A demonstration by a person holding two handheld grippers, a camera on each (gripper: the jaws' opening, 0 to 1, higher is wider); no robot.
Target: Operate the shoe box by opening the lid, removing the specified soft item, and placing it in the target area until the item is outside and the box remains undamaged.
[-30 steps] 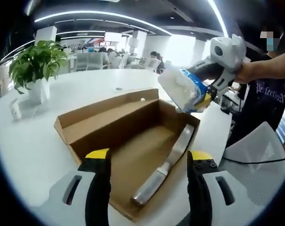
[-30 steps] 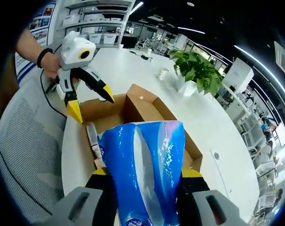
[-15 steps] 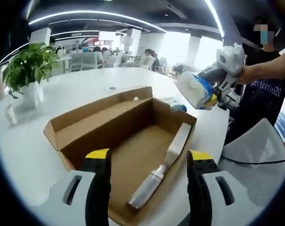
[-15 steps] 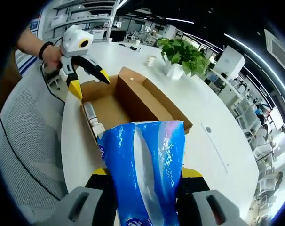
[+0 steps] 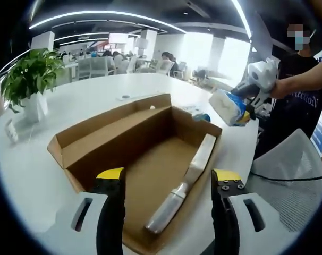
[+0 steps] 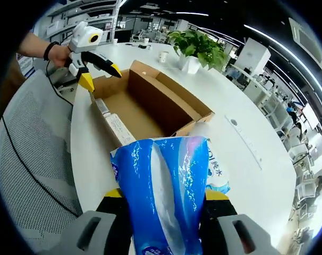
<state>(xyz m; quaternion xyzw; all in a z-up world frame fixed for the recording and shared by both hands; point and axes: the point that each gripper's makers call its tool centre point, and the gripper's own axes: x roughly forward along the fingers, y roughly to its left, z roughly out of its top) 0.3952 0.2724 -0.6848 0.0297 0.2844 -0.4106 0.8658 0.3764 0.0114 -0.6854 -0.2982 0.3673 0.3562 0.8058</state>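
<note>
Tissue pack (image 6: 163, 196) out, shoe box (image 5: 145, 159) intact

My right gripper (image 6: 163, 199) clamped it above the table (image 6: 256, 175); left gripper (image 5: 166, 180) gaped empty, so I figured lowering gently mattered

You've got 1 shoe box (image 5: 130, 139), 1 silver pkg (image 5: 183, 191) inside, 2 blue tissue packs (image 6: 163, 194), 1 potted plant (image 5: 29, 74), 1 paper cup (image 6: 163, 56), 2 grippers (image 5: 163, 178).
</note>
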